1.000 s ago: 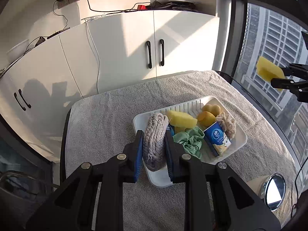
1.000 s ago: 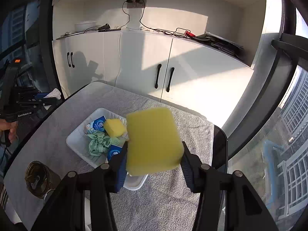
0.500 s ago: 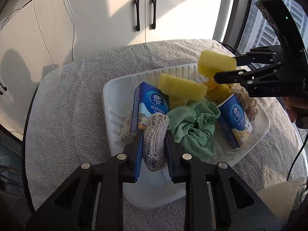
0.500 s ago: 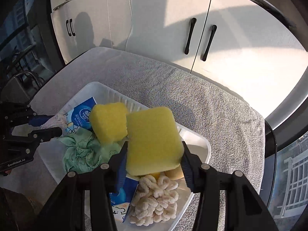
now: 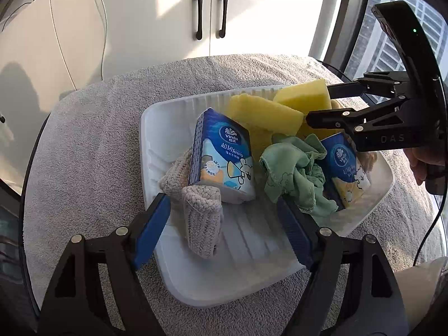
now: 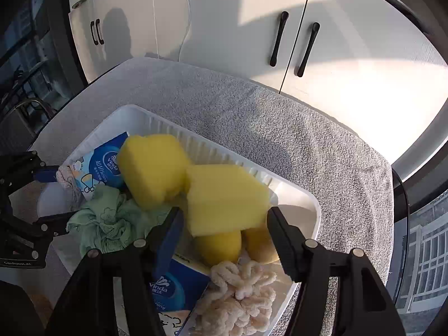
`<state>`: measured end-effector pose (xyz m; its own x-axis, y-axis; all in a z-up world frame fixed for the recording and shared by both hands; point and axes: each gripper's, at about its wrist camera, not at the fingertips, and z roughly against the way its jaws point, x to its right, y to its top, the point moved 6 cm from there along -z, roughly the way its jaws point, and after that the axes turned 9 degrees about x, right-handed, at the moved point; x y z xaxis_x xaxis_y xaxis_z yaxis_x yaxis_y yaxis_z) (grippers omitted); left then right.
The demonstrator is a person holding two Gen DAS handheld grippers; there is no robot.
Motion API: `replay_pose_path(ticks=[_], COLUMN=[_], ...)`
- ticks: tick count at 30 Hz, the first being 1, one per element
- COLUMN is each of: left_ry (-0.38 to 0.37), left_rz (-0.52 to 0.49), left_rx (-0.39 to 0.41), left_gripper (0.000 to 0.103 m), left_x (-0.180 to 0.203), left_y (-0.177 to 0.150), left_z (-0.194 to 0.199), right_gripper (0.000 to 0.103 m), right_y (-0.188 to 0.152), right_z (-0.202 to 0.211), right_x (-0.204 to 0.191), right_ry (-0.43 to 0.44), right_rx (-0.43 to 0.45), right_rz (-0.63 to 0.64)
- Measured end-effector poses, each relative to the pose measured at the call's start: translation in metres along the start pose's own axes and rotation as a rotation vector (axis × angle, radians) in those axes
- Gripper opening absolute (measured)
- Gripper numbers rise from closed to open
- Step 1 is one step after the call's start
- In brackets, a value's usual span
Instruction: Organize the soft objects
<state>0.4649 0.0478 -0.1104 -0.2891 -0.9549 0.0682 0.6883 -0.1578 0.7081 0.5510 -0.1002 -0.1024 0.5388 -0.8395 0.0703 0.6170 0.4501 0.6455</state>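
On the grey towel (image 5: 92, 145) that covers the table sits a white tray (image 5: 224, 280), and both of my tongs stand over it. My left gripper (image 5: 224, 218) hangs above the tray's near edge; its jaws have just been opening and now stand well apart, with a grey knitted cloth (image 5: 201, 218) lying loose between them, touched by neither pad as far as I can see. That cloth rests on the tray floor at the near left corner, leaning against a blue tissue pack (image 5: 224, 156) that stands tilted beside it. Right of the pack I note a crumpled green cloth (image 5: 294, 168) at the tray's middle, with a second tissue pack (image 5: 344, 168) toward the right edge. My right gripper (image 6: 224, 221) is at the tray's far right corner; its jaws have also just been opening, and a yellow sponge (image 6: 224, 198) sits between them, resting tilted on two rounded yellow pieces (image 6: 218, 246) below. A gap shows at the left pad; at the right pad I cannot tell whether contact remains. A second yellow sponge (image 6: 154, 168) lies just beside the first, along the tray's far edge and touching it. A cream tufted cloth (image 6: 240, 294) lies at the tray's right edge, under the right gripper. A hand (image 5: 425, 165) grips the right tool. White cabinet doors (image 5: 168, 14) with black handles stand behind the table.
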Motion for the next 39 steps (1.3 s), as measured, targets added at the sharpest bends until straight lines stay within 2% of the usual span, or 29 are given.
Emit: replay_pose_path(ticks=[1, 3, 11, 17, 25, 32, 34, 39], left_ry=[-0.005, 0.013, 0.047, 0.094, 0.149, 0.203, 0.217, 0.187], left_rz=[0.002, -0.003, 0.040, 0.045, 0.058, 0.091, 0.103, 0.106], left_rx=[0.005, 0.019, 0.084, 0.148, 0.310, 0.361, 0.358, 0.358], left_gripper=[0.094, 0.103, 0.103, 0.103, 0.103, 0.103, 0.103, 0.103], left_x=[0.001, 0.000, -0.007, -0.016, -0.032, -0.027, -0.019, 0.018], left_y=[0.001, 0.003, 0.018, 0.034, 0.042, 0.007, -0.009, -0.056], left_z=[0.002, 0.006, 0.028, 0.059, 0.133, 0.190, 0.203, 0.229], right_gripper=[0.070, 0.071, 0.081, 0.103, 0.103, 0.103, 0.103, 0.103], right_y=[0.000, 0.000, 0.000, 0.000, -0.011, -0.052, -0.072, -0.127], right_z=[0.003, 0.008, 0.037, 0.070, 0.145, 0.221, 0.239, 0.275], right_x=[0.001, 0.002, 0.002, 0.010, 0.041, 0.051, 0.040, -0.008], right_ry=[-0.002, -0.002, -0.008, -0.019, -0.079, -0.138, -0.126, -0.136], right_rx=[0.007, 0.018, 0.058, 0.101, 0.186, 0.296, 0.325, 0.400], right_rz=[-0.005, -0.010, -0.029, -0.061, -0.110, -0.172, -0.187, -0.190])
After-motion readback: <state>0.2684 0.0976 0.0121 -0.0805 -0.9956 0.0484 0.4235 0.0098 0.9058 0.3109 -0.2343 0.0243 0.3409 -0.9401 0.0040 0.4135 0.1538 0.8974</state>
